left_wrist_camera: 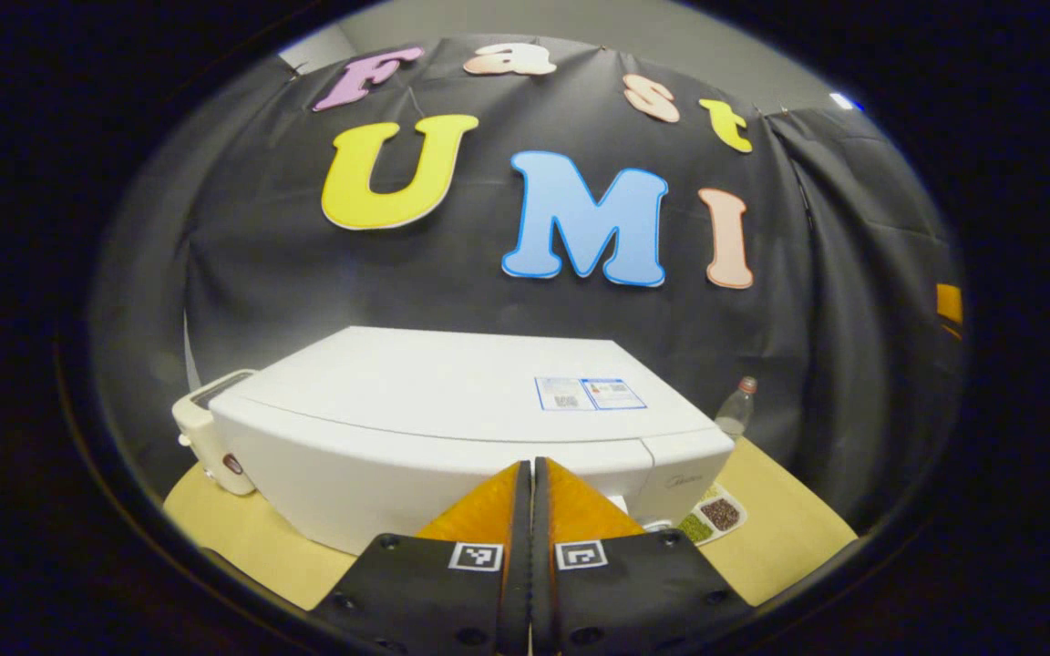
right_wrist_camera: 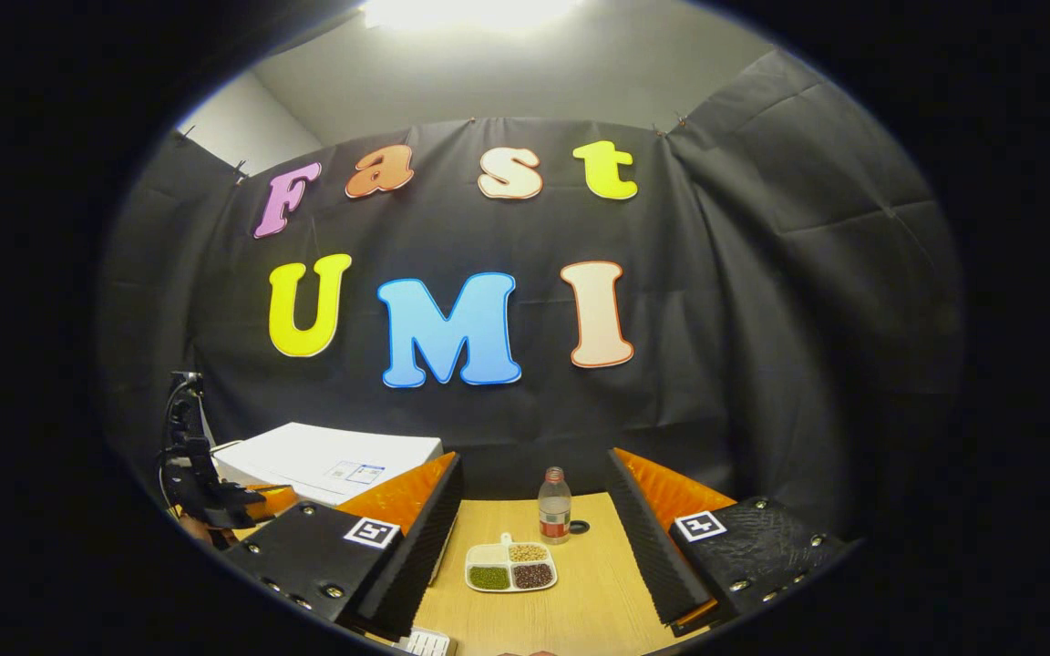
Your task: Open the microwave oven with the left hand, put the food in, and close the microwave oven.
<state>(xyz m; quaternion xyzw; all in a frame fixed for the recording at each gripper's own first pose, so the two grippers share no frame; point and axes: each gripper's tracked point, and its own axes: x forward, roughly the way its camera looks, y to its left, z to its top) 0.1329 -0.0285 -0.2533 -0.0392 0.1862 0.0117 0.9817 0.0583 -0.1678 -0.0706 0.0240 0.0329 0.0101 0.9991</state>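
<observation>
You see clear bottle point(right_wrist_camera: 554, 506) upright on wooden table point(right_wrist_camera: 598, 601), far side; small dark round object point(right_wrist_camera: 579, 527) just right of it.

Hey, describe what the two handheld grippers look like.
Both match: the left gripper and right gripper have orange wedge-shaped fingers lined with black ribbed pads, on black blocks with screws. Each block carries a square black-and-white marker.

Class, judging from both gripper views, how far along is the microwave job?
Nothing looks done. The white microwave oven shows no open door. The left gripper hovers shut before its front edge, gripping nothing. The right gripper is open above the white four-compartment dish of beans. Opening, loading and closing remain.
</observation>
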